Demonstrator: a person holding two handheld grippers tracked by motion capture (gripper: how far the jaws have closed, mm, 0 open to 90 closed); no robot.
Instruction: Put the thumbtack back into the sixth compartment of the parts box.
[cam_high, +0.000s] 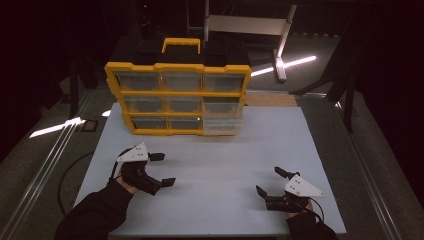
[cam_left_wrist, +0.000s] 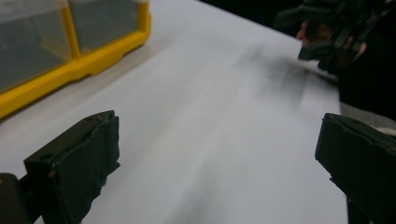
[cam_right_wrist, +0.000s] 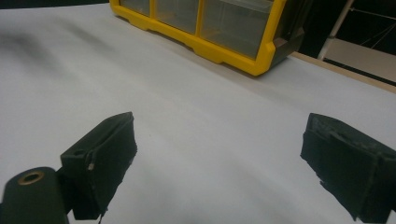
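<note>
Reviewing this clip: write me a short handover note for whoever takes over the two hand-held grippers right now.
Left hand-held gripper: open, holding nothing, above the near left of the white board.
Right hand-held gripper: open, holding nothing, near right of the board.
Yellow drawer organizer: stands upright at the far edge of the board, handle on top, three rows of clear drawers. The bottom right drawer appears to stick out a little; the others sit flush.
Done: nothing visibly moved out of the organizer.
Left: likely approach the organizer and work its drawers; both grippers are well short of it.
</note>
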